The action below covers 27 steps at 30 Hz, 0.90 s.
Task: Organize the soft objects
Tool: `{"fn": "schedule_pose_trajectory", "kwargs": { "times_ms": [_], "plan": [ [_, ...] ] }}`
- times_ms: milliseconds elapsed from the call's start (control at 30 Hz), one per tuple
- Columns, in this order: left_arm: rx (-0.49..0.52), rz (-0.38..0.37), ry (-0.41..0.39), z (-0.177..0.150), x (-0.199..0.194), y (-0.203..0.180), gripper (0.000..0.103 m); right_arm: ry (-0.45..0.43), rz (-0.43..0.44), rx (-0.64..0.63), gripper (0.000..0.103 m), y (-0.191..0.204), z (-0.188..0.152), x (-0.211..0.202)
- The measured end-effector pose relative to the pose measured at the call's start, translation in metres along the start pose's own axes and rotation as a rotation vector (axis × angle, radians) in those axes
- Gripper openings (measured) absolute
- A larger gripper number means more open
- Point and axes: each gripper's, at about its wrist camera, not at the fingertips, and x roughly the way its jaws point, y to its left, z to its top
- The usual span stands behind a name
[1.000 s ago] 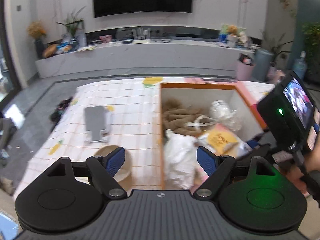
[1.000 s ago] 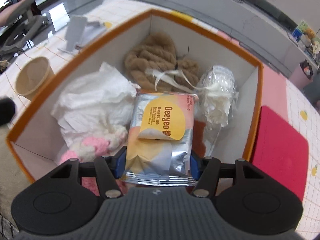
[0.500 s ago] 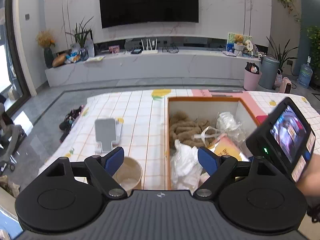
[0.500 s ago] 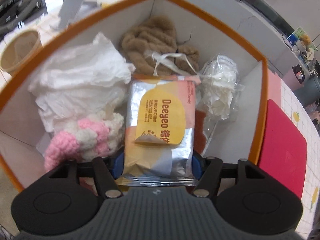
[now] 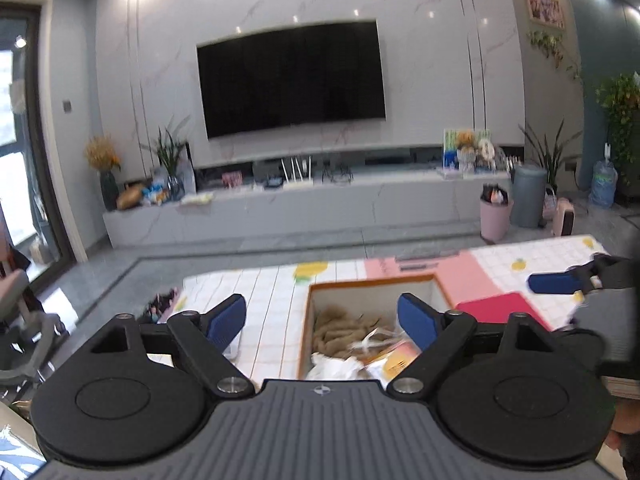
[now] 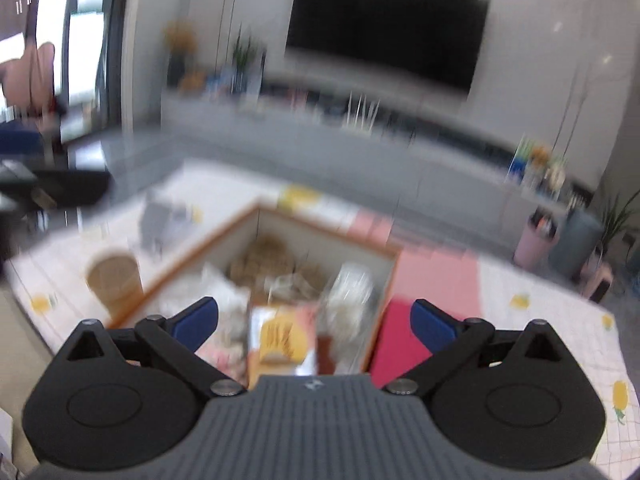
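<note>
An orange-rimmed box (image 6: 328,229) on the checked tablecloth holds soft things: brown wool (image 6: 264,260), a white bag (image 6: 218,294), a clear bag (image 6: 352,292), a pink knit piece (image 6: 222,356) and a silver-and-orange packet (image 6: 284,336). My right gripper (image 6: 316,320) hangs above the box's near side, its jaws opening wide with nothing between the pads; the view is blurred. My left gripper (image 5: 320,322) is also opening, empty, above the box's (image 5: 372,280) left rim. The brown wool (image 5: 340,332) and packet (image 5: 394,362) show below it.
A paper cup (image 6: 116,280) and a grey stand (image 6: 160,224) sit left of the box. A red lid (image 6: 396,340) lies on its right. One blue finger (image 5: 556,283) of the other gripper juts in at the right. Beyond the table are a TV wall and a low bench.
The right gripper let go of the silver-and-orange packet, which now lies in the box, and pulled up and back. The left gripper also rose, tilted up and widened a little.
</note>
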Motion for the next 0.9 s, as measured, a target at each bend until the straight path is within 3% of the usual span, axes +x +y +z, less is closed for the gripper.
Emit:
{"fn": "schedule_pose_trajectory", "kwargs": {
  "times_ms": [133, 233, 333, 500, 667, 900],
  "plan": [
    [-0.016, 0.013, -0.038, -0.013, -0.022, -0.033, 0.103, -0.154, -0.052, -0.015, 0.100, -0.018, -0.027, -0.061],
    [0.038, -0.009, -0.044, -0.028, -0.030, -0.058, 0.103, -0.223, -0.098, 0.017, 0.100, -0.029, -0.057, -0.095],
    [0.058, -0.055, -0.034, -0.046, -0.035, -0.077, 0.103, -0.208, -0.097, 0.049, 0.100, -0.035, -0.083, -0.112],
    [-0.004, -0.150, -0.030, -0.074, -0.036, -0.088, 0.103, -0.199, -0.103, 0.128, 0.100, -0.045, -0.123, -0.127],
    [0.075, -0.142, -0.027, -0.093, -0.031, -0.114, 0.103, -0.183, -0.112, 0.189, 0.100, -0.051, -0.160, -0.121],
    [0.029, -0.126, 0.033, -0.114, -0.028, -0.122, 0.103, -0.129, -0.095, 0.259, 0.100, -0.065, -0.185, -0.112]
  ]
}}
